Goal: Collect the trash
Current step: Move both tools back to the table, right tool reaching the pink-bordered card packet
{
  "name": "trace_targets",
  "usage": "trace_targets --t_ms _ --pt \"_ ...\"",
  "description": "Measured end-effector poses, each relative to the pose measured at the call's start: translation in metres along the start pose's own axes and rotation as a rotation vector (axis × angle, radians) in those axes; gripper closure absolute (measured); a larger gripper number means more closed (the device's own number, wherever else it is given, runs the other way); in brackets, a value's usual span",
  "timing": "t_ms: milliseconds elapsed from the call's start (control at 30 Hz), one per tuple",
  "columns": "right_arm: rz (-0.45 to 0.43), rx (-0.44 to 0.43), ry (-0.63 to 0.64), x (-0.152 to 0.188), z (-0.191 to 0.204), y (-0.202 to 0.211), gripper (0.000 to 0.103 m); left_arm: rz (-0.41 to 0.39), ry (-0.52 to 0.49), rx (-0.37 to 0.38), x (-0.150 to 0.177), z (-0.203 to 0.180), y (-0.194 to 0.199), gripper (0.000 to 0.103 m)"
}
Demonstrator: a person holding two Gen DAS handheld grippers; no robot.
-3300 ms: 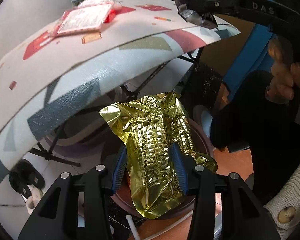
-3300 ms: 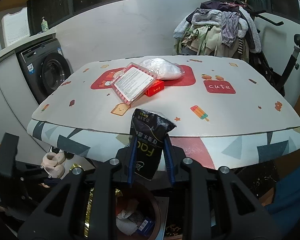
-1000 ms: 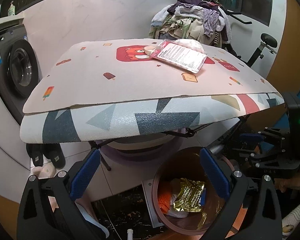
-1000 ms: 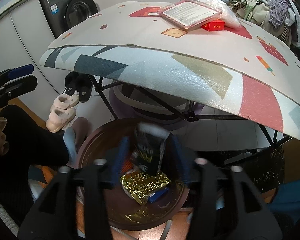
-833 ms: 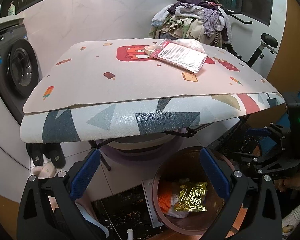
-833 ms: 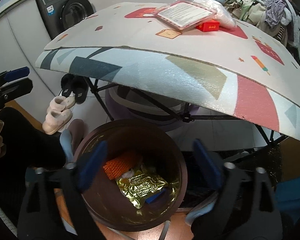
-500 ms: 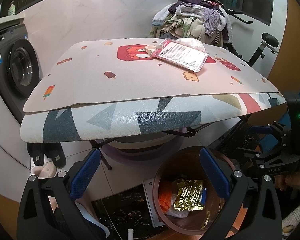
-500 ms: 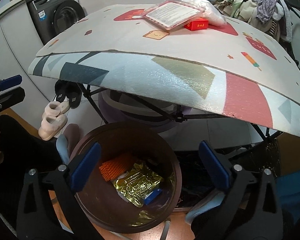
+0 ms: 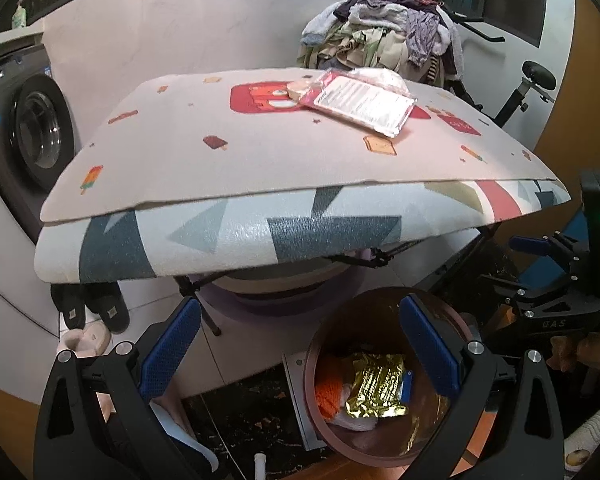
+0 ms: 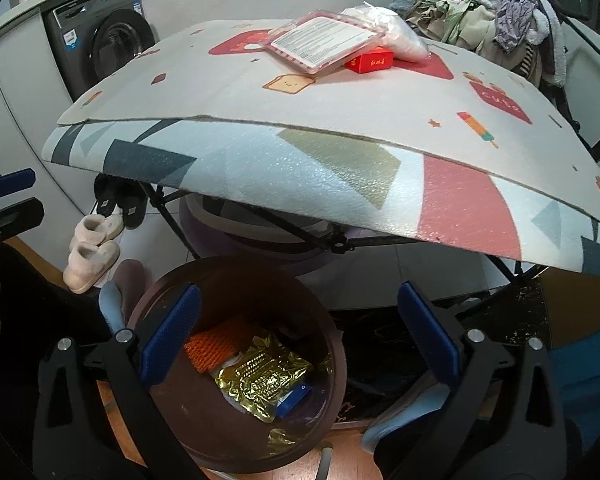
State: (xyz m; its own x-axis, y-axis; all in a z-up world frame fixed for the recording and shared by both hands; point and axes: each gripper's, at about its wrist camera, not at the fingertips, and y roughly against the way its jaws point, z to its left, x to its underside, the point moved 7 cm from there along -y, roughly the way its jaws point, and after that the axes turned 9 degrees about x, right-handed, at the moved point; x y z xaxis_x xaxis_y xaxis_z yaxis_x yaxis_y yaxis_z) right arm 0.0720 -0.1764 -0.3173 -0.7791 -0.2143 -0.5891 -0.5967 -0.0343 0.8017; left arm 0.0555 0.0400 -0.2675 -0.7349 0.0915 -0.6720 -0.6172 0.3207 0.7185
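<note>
Gold wrapper point(image 10: 260, 372) in brown bin point(image 10: 168, 300), both grippers' jaws wide (empty)

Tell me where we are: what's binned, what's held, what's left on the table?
Binned: gold foil wrapper and orange mesh lie in the brown bin. Held: nothing; left hand-held gripper and right hand-held gripper are open. Left: pink package, red box, white bag.

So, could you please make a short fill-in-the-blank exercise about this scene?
1. The crinkled gold foil wrapper lies inside the round brown ____.
2. The small red cardboard box sits on the ____.
3. Both the left tongs and the right tongs are ____.

Missing words: bin; table; open
</note>
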Motion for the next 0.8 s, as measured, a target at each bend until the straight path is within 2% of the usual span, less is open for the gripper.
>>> trace_targets --t_ms 233,333,400,667,700,800 --pt "-0.019 0.001 -0.100 -0.008 -0.022 0.004 0.006 -0.111 -0.049 -0.059 -0.025 0.005 0.013 0.006" --pt "-0.061 -0.063 -0.153 -0.015 -0.032 0.009 0.006 -0.121 -0.050 -0.053 -0.036 0.010 0.013 0.006" --pt "-0.073 -0.071 -0.170 -0.021 -0.036 0.011 0.006 -0.132 -0.047 -0.052 -0.045 0.015 0.014 0.006" --pt "-0.121 -0.127 -0.280 -0.074 -0.067 0.010 0.006 -0.169 -0.066 -0.067 -0.086 0.029 0.012 0.006" --pt "-0.115 -0.159 -0.282 -0.084 -0.068 0.007 0.006 -0.173 -0.065 -0.067 -0.092 0.031 0.011 0.006" --pt "-0.127 -0.146 -0.254 -0.107 -0.065 0.002 0.006 -0.163 -0.053 -0.047 -0.108 0.037 0.005 0.006"
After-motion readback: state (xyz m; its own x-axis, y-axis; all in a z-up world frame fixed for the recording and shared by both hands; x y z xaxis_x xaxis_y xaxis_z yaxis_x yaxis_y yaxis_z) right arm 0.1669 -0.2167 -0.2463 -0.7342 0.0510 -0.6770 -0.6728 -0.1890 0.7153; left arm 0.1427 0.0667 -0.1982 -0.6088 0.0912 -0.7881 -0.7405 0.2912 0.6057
